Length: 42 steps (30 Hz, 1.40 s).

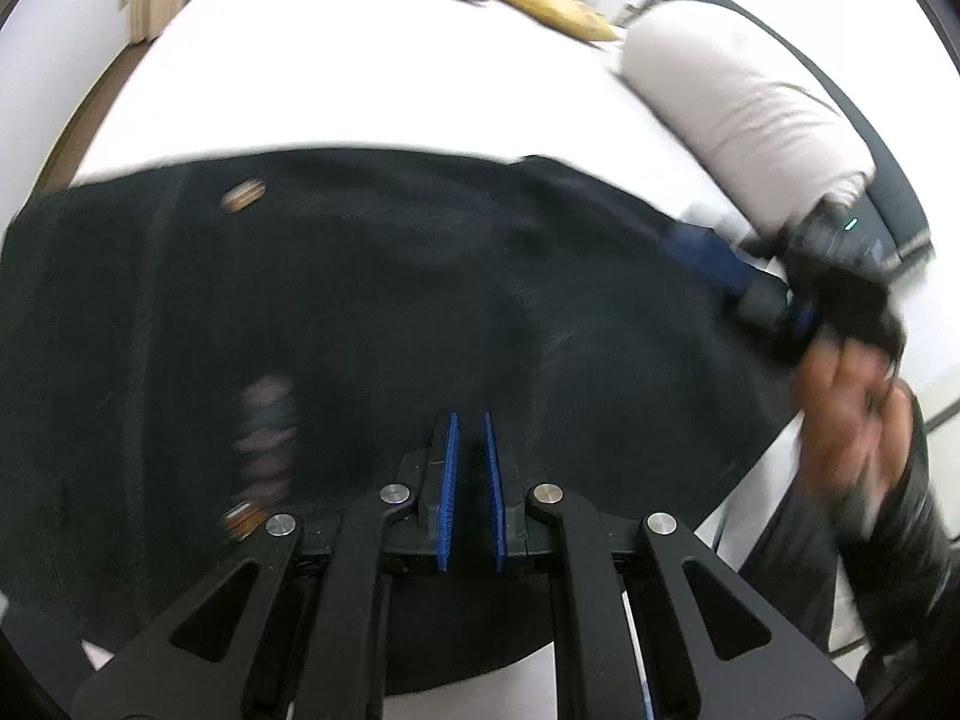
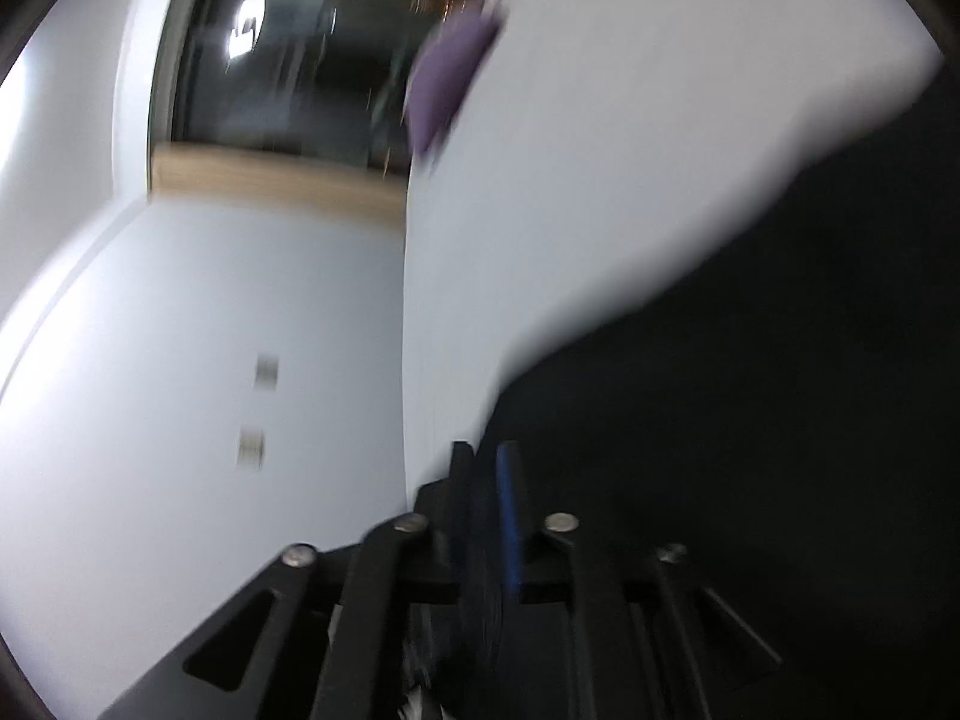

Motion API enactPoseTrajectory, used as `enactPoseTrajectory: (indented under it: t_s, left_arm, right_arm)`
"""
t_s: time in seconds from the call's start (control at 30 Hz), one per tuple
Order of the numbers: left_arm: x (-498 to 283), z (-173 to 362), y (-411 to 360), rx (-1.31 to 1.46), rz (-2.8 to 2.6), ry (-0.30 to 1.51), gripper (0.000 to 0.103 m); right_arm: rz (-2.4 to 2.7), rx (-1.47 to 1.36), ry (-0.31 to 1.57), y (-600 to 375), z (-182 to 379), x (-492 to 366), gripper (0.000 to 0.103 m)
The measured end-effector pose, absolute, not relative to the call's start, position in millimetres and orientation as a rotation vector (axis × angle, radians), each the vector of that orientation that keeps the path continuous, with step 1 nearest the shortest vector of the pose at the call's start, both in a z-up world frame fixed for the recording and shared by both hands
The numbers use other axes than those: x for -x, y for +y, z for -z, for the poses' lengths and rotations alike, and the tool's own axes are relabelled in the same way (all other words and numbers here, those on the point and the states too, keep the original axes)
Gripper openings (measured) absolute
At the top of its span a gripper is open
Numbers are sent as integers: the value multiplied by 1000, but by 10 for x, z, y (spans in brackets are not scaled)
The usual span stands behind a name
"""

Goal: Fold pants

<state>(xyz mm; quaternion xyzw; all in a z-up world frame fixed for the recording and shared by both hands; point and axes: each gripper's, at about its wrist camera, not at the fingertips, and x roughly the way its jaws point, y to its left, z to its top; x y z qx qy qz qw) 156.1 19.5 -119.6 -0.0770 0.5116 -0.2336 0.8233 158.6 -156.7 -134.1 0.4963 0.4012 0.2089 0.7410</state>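
We see the black pants (image 1: 360,312) spread wide across the white bed (image 1: 360,96), lying left to right. Our left gripper (image 1: 471,438) pinches their near edge; our right gripper (image 2: 486,468) pinches the right-hand end.

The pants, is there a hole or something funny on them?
Yes. The black pants have a frayed, pale patch on the left side, like a rip. It's blurry, so it could be deliberate.

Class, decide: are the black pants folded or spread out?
Mostly spread: the black pants lie broad across the white bed, both buttons showing.
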Motion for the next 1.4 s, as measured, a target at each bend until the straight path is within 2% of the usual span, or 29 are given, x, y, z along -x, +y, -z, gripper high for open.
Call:
enactPoseTrajectory:
  t_s: [0.07,0.1,0.17,0.37,0.5,0.6,0.63,0.7,0.8,0.87,1.0,1.07,1.23,1.4]
  left_arm:
    - [-1626,1175,-31,87,499,1103,9]
    - [-1668,1229,-92,55,487,1128,9]
    - [-1716,1333,-77,78,471,1156,9]
    - [-1693,1423,101,182,484,1161,9]
    - [-1683,1465,85,176,483,1159,9]
    - [-1652,1488,132,192,482,1155,9]
    - [-1655,1507,146,196,479,1154,9]
    - [-1657,1480,187,187,464,1154,9]
    - [-1594,1344,21,124,451,1131,9]
    - [-1610,1251,-71,123,486,1112,9]
    - [-1727,1234,-339,117,565,1113,9]
    - [-1863,1289,-532,98,605,1116,9]
    - [-2124,1483,-517,107,595,1134,9]
    - [-2207,1473,212,201,567,1084,9]
  right_arm:
    - [-433,-1055,986,-1454,1635,-1520,12]
    - [-409,-1088,994,-1528,1758,-1456,0]
    - [-369,-1200,935,-1841,1876,-1383,0]
    - [-34,-1293,643,-3572,1818,-1004,0]
    - [235,-1184,568,-4540,1667,-978,0]
    - [303,-1190,555,-4837,1497,-1012,0]
    - [321,-1148,558,-4850,1381,-972,8]
    - [331,-1043,535,-4745,1105,-925,9]
    - [179,-1081,539,-4359,936,-946,10]
    - [46,-1119,593,-3997,1000,-971,10]
    - [-185,-1146,795,-3007,1466,-1160,10]
    - [-185,-1133,865,-2745,1668,-1322,0]
    - [-104,-1157,797,-2964,1643,-1455,0]
    - [-12,-1164,708,-3561,1688,-1401,0]
